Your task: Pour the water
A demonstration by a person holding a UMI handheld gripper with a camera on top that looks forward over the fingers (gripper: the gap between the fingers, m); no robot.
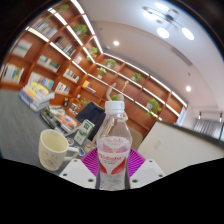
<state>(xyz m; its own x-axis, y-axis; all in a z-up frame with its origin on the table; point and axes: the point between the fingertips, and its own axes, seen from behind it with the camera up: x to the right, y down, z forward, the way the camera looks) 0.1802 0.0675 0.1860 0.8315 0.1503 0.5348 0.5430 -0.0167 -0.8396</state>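
Claw (112,168) clamped on a capped clear water bottle (114,140) with pink label, bottle upright, cream mug (54,150) near left, bookshelves (50,60) far behind

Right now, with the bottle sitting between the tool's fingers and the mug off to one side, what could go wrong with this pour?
1. The water bottle still has its white cap on, so tipping it would likely pour nothing.
2. The tool holds the bottle low, near its label; the tall bottle may swivel or slip when tilted.
3. The cream mug stands apart to the left with a small opening, so water could miss it.
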